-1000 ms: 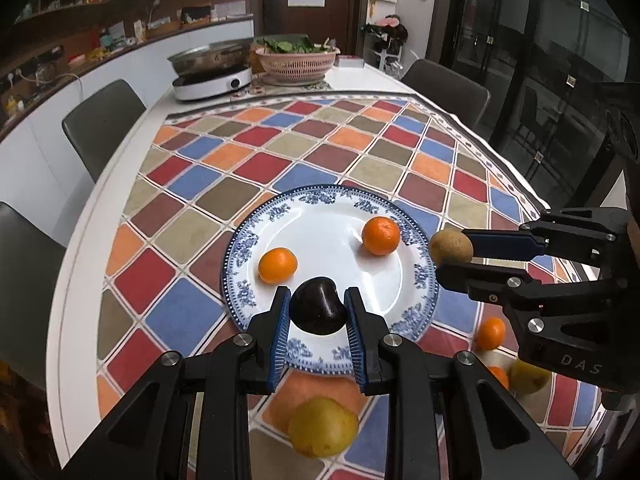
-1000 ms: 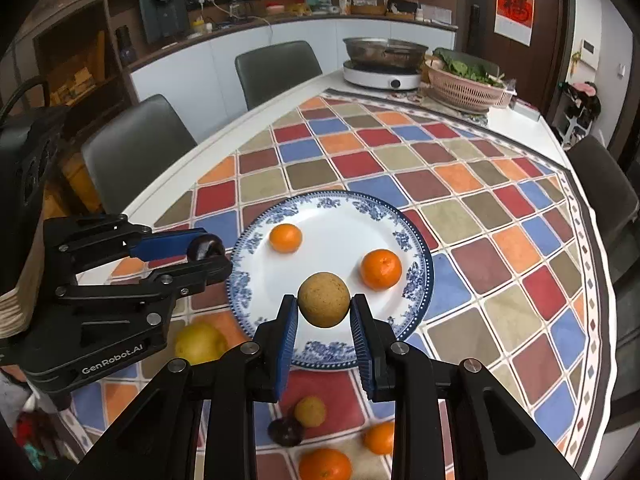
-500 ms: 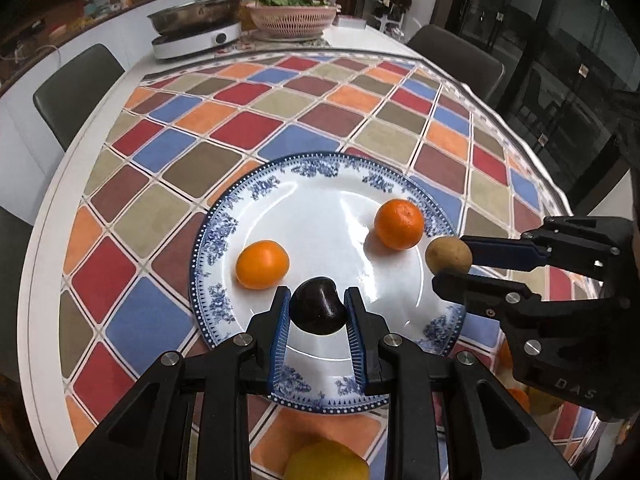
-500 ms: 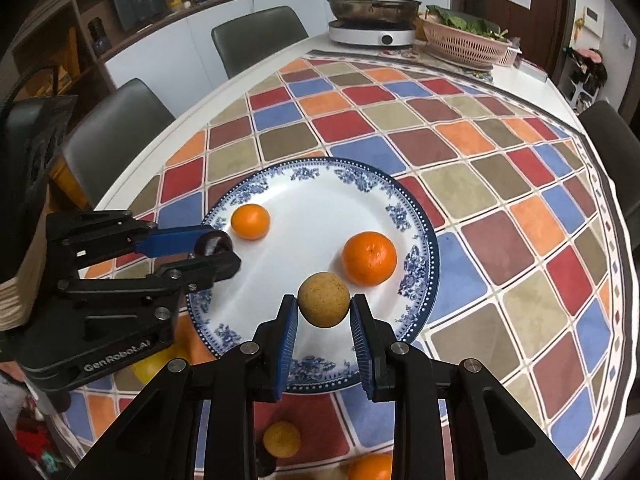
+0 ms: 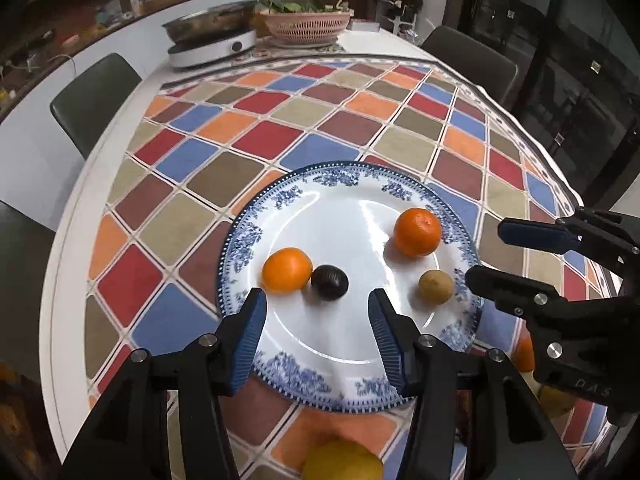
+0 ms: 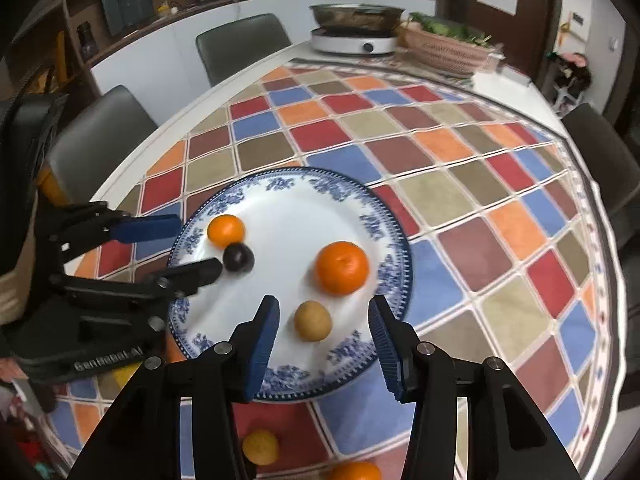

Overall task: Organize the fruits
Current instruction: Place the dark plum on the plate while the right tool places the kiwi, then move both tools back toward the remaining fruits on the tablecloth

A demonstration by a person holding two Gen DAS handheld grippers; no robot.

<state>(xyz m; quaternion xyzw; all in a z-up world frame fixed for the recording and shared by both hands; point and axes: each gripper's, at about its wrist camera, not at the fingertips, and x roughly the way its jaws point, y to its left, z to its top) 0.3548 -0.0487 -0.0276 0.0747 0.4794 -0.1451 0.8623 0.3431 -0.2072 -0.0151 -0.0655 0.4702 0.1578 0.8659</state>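
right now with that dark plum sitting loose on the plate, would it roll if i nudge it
Probably yes. The dark plum is round and the plate looks glossy, so it could roll easily. It seems to touch the smaller orange, which might block it that way. The left gripper is opening and clear of it.

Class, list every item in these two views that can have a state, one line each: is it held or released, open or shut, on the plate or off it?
Left gripper: jaws opening, nothing gripped.
Right gripper: jaws opening, nothing gripped.
Dark plum: released, on the plate, touching the small orange.
Small orange: on the plate.
Large orange: on the plate.
Tan fruit: released, on the plate.
Plate: holds four fruits.
Yellow fruit: off the plate, on the tablecloth.
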